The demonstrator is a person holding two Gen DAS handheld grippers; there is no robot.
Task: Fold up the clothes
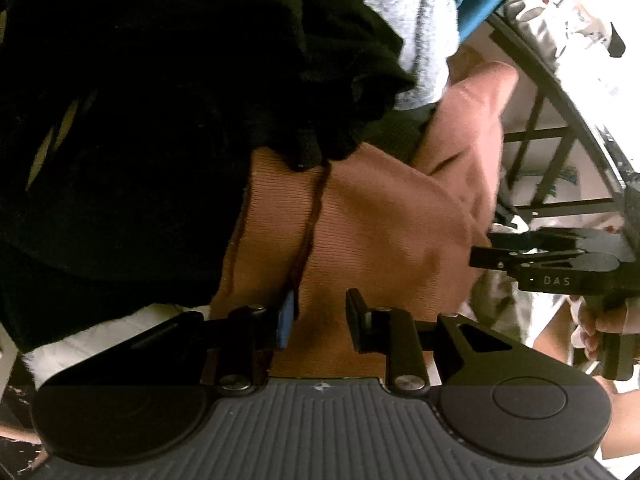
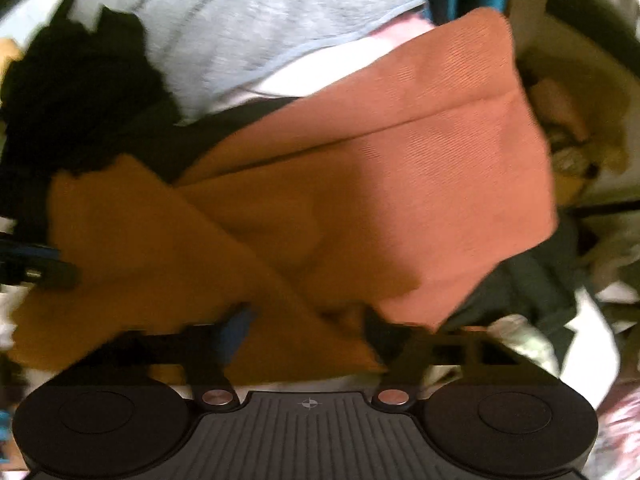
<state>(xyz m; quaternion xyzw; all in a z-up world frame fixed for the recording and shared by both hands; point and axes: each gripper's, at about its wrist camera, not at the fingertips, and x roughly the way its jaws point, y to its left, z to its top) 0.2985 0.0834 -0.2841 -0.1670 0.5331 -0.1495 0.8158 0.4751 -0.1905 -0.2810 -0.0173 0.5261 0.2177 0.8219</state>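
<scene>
Rust-orange ribbed fabric (image 1: 372,232) fills the space just ahead of the left gripper (image 1: 320,316), whose two fingers stand apart with the cloth lying between and beyond them, not pinched. Over its upper left lies a large black garment (image 1: 160,92), with a pale grey cloth (image 1: 420,28) behind that. The left view alone shows the right gripper (image 1: 480,254) from the side, a hand (image 1: 600,324) on its handle, its fingertips meeting the orange cloth's right edge. It also shows a dark metal frame (image 1: 540,136) at right.

The right view shows the orange garment folded over itself, a diagonal layer crossing a broad flat panel, on top of the grey cloth and a dark green piece (image 2: 520,280). Motion blur smears this view; the right gripper's fingers (image 2: 236,328) look parted around the cloth's near edge, but whether they grip it I cannot tell. The left gripper's tip is cut off at that view's left border.
</scene>
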